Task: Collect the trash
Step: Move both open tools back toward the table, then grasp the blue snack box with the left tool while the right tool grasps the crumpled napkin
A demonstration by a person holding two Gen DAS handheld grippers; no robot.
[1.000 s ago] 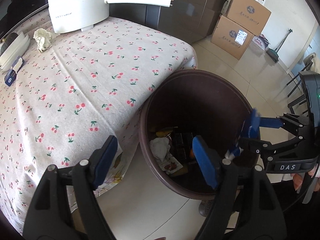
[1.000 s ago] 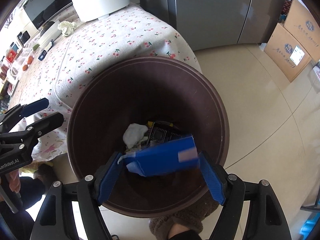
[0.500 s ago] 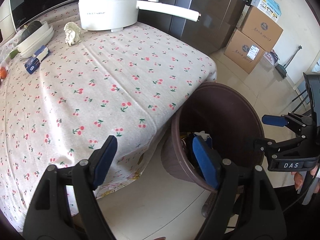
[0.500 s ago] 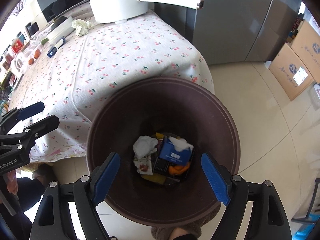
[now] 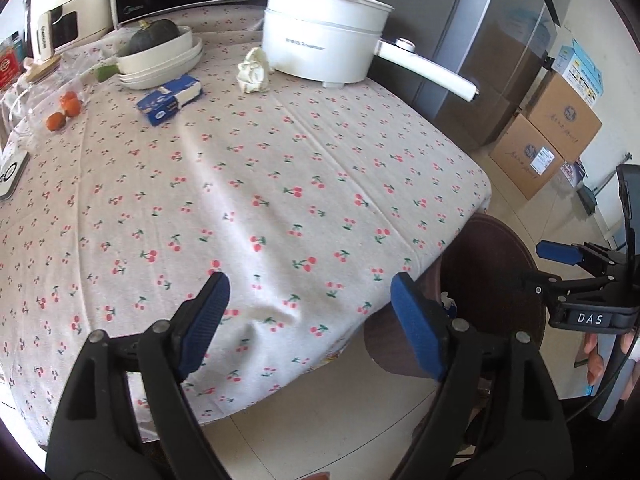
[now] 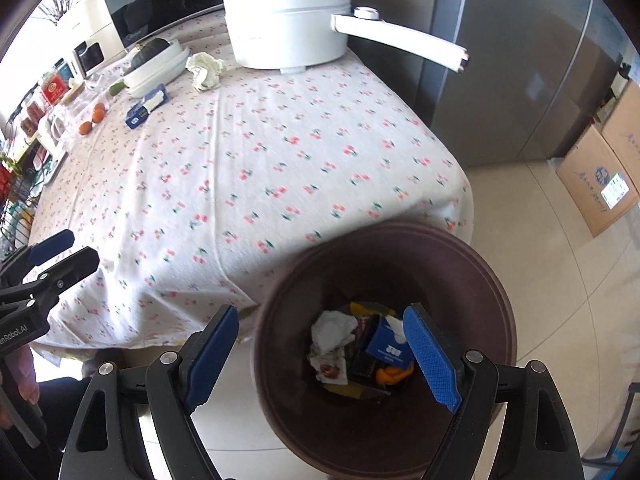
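A brown trash bin (image 6: pixel 472 264) stands on the floor by the table's near corner; it also shows in the left wrist view (image 5: pixel 500 248). Inside lie a blue carton (image 6: pixel 386 344), a white tissue (image 6: pixel 332 330) and other scraps. My right gripper (image 6: pixel 322 348) is open and empty above the bin. My left gripper (image 5: pixel 308 320) is open and empty over the table's near edge. On the table's far side lie a crumpled white tissue (image 5: pixel 253 71) and a blue and white pack (image 5: pixel 170 98).
A cherry-print cloth covers the table (image 5: pixel 240 200). A white electric pot (image 5: pixel 324 48) with a long handle, stacked white bowls (image 5: pixel 160 60) holding a dark squash, and small oranges (image 5: pixel 64 110) stand at the back. Cardboard boxes (image 5: pixel 548 140) and a grey fridge (image 6: pixel 520 60) are to the right.
The right gripper let go of the blue carton, which dropped into the bin. Both grippers then rose and swung left toward the table.
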